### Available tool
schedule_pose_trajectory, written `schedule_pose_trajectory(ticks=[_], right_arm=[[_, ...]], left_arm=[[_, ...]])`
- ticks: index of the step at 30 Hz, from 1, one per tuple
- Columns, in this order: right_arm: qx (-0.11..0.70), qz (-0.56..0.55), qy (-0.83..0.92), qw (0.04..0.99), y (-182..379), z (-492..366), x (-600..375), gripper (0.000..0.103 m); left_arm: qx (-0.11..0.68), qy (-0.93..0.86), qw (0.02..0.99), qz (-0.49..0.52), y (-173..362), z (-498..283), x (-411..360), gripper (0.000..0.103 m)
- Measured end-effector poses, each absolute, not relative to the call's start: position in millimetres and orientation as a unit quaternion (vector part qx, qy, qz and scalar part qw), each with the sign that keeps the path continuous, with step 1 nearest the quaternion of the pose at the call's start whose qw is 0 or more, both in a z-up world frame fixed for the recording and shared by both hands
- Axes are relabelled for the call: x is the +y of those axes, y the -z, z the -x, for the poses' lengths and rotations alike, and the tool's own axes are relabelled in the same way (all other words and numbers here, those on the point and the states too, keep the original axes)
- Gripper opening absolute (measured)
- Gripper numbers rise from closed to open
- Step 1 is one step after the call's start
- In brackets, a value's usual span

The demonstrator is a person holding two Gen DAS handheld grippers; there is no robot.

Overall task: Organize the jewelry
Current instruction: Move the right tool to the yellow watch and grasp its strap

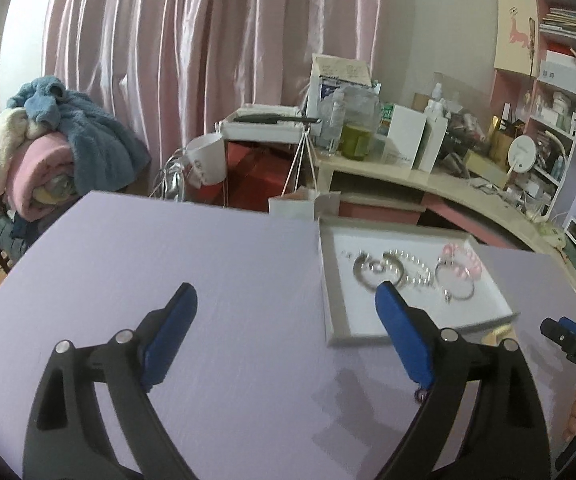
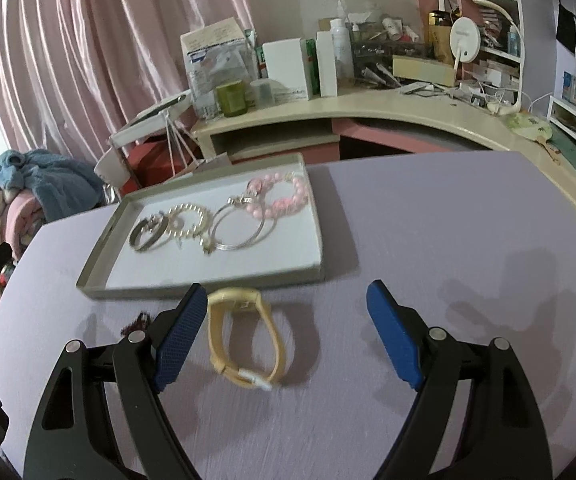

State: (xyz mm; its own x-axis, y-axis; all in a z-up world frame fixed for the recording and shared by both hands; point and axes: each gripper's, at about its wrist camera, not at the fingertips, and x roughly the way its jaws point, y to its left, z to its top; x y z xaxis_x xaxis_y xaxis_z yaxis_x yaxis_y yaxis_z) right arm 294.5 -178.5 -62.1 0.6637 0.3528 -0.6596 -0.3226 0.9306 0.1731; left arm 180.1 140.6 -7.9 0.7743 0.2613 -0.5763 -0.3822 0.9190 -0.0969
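Shiny metal bangles (image 2: 240,226) and glossy pink beads (image 2: 288,196) lie in a matt cardboard tray (image 2: 208,282) on a matt lilac tabletop (image 2: 428,220).

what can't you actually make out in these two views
- Dark item, right wrist view: mostly hidden behind the right gripper's left finger; kind unclear.
- The same or a similar bit, left wrist view: only a sliver shows under the left gripper's right finger.
- Silver bangle, left wrist view: blurred, partly covered by that fingertip.
- Yellow watch, right wrist view: face too blurred to read.
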Motion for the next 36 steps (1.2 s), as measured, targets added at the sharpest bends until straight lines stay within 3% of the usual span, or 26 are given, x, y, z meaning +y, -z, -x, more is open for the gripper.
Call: schedule_pose_trajectory(ticks=[36], right_arm=[[0.414, 0.015, -0.205, 0.887, 89.2, -285.1, -155.5, 0.083]], left_arm=[[0.346, -0.135, 0.92, 0.125, 45.6, -175.2, 113.9, 0.092]])
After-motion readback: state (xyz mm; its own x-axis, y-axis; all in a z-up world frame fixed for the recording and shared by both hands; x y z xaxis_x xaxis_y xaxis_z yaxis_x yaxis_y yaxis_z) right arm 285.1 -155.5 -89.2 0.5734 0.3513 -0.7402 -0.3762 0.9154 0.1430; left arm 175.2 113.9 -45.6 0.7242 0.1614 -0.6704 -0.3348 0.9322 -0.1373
